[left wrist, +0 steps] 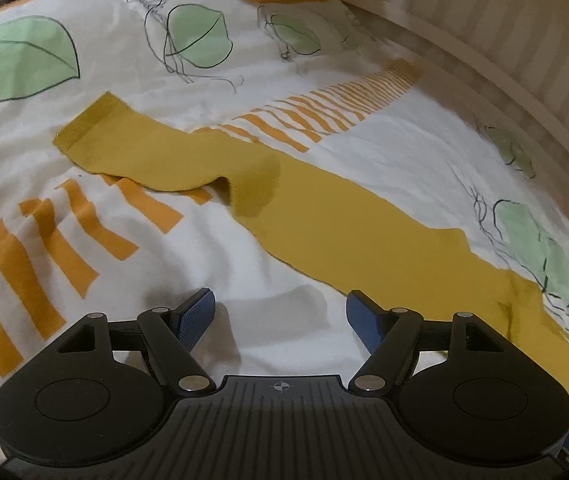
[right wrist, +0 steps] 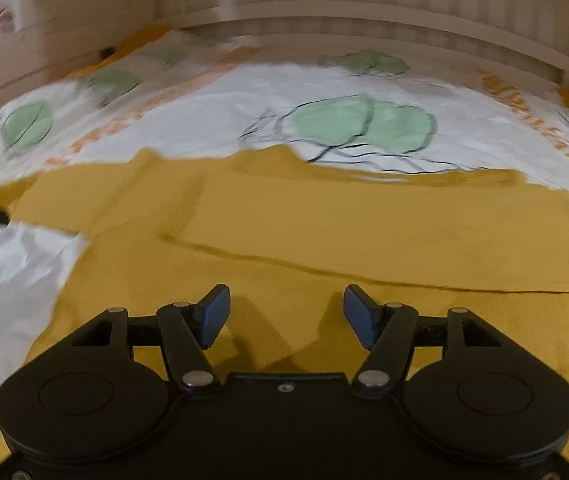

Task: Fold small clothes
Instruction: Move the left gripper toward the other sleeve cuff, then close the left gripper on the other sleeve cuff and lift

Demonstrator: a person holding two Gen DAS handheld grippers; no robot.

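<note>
I am looking down at a bed covered by a white duvet (left wrist: 172,80) printed with green leaves and orange stripes. A mustard-yellow garment (left wrist: 324,216) lies spread across it, mostly flat. It looks like a small long-sleeved top, though I cannot be sure of the cut.

In the left wrist view, one long sleeve stretches away to the left, ending in a ribbed cuff (left wrist: 84,124), with a soft buckle partway along. My left tool (left wrist: 280,312) hangs released, its blue pads wide apart, over bare duvet just beside the garment's edge and holding nothing.

In the right wrist view, my right tool (right wrist: 286,308) is also released and empty, poised directly above the yellow cloth. Ahead of it a panel (right wrist: 384,236) of the garment already lies doubled over the body, its edge casting a thin shadow.

The fabric looks light, limp and slightly fuzzy, so I judge it will drape and drag, not slide. I would pinch it at the cuff or a hemmed edge, where the cloth is thickest.
</note>
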